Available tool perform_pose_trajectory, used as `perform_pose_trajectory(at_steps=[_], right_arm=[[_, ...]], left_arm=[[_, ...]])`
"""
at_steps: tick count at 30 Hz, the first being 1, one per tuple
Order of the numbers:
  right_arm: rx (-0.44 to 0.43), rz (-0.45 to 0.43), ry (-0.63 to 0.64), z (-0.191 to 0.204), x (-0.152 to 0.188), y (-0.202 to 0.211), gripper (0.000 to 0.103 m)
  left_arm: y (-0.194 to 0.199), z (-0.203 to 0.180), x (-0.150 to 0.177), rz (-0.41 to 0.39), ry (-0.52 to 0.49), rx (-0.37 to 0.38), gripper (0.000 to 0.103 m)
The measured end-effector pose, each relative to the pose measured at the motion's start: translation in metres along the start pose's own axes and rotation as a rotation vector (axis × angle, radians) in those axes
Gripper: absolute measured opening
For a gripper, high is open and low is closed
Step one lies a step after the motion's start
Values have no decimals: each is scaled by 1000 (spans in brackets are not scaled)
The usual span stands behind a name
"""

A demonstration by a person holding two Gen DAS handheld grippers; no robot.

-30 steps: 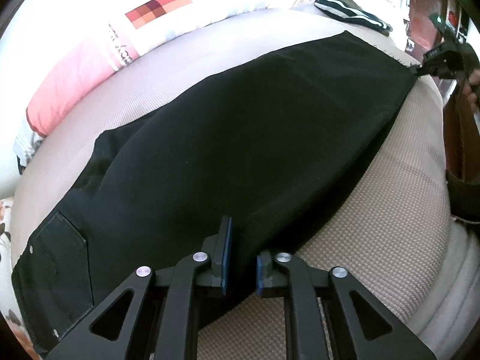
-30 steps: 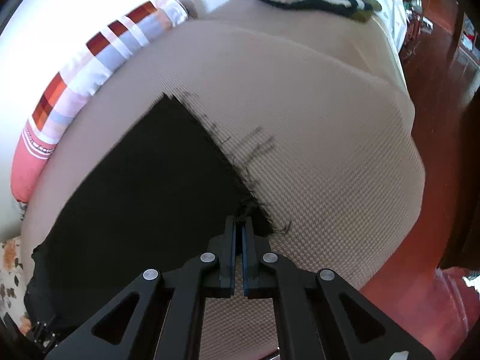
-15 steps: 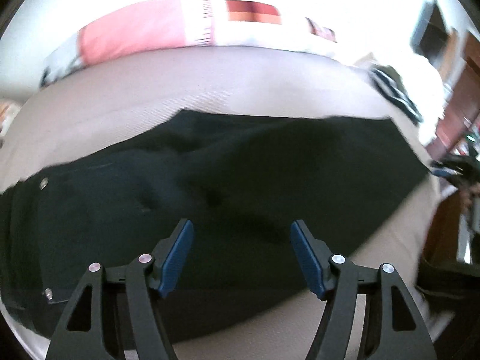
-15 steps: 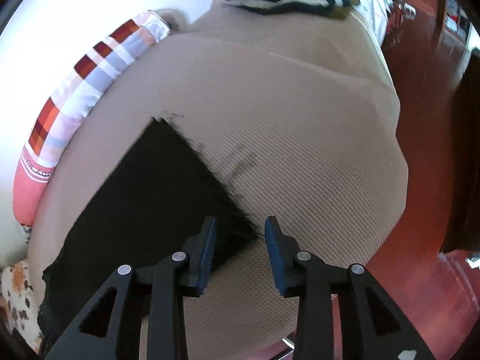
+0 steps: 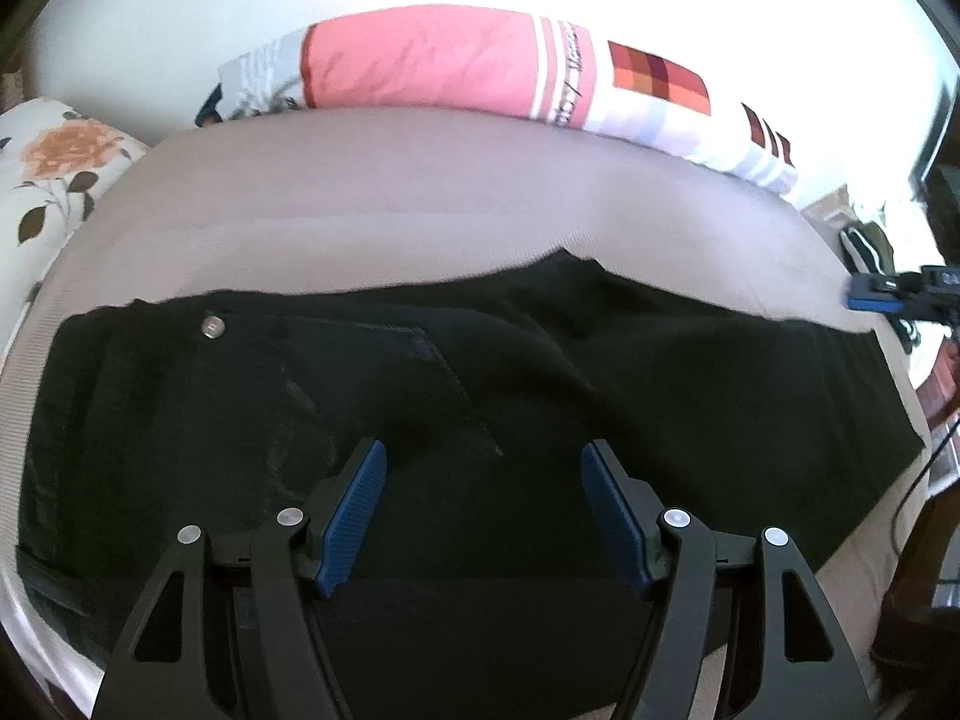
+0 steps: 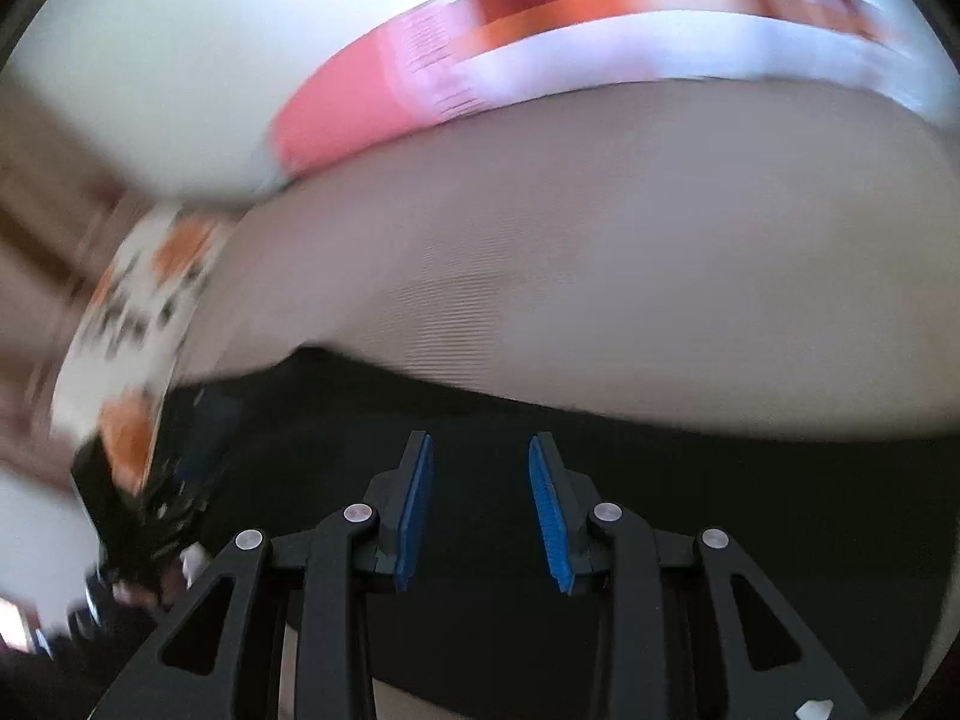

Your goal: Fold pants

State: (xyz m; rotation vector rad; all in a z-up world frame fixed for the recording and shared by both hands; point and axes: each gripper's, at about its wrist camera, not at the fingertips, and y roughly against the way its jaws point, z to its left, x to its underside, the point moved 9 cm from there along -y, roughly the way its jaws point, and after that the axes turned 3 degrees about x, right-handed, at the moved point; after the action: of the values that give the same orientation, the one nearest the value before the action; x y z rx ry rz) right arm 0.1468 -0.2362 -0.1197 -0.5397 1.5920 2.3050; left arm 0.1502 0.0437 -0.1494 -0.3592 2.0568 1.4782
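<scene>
Left hand-held gripper (image 5: pixel 483 507) hangs over the black pants (image 5: pixel 540 372) with jaws spread wide, nothing between the pads. Right hand-held gripper (image 6: pixel 480 501) is open too — narrower gap, empty, view's blurry. Pants lie flat across the beige bed (image 5: pixel 420 198), pink pillow (image 5: pixel 420 69) behind.

Two matte-black, hand-held two-finger grippers, the left gripper (image 5: pixel 483 504) and the right gripper (image 6: pixel 480 501), share one build: angular linkage arms with triangular cut-outs, pinned by round silver screws. Each finger ends in a ribbed blue rubber pad (image 5: pixel 353 519). A small white mark sits low on the right unit's outer arm.
</scene>
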Motion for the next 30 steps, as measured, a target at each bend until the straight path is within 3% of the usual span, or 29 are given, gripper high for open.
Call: perform_pose_trajectory(at_steps=[4, 8, 18, 19, 21, 25, 28, 30], right_arm=[[-129, 98, 156, 66, -27, -48, 33], [-187, 199, 263, 114, -39, -98, 38], [-283, 386, 331, 151, -35, -162, 38], [-295, 399, 340, 156, -33, -164, 30], [-298, 363, 364, 162, -39, -159, 11], [-252, 291, 378, 165, -52, -155, 8], [-162, 295, 389, 156, -45, -177, 8], [-148, 266, 360, 154, -47, -185, 8]], left_arm=[[6, 19, -10, -42, 48, -31, 68], [8, 42, -16, -66, 134, -57, 68], [3, 69, -13, -62, 186, -71, 68], [3, 70, -13, -62, 189, -69, 68], [2, 70, -12, -60, 196, -65, 68], [2, 69, -11, -63, 187, -71, 68], [1, 64, -11, -54, 155, -85, 68], [2, 59, -13, -49, 135, -85, 68]])
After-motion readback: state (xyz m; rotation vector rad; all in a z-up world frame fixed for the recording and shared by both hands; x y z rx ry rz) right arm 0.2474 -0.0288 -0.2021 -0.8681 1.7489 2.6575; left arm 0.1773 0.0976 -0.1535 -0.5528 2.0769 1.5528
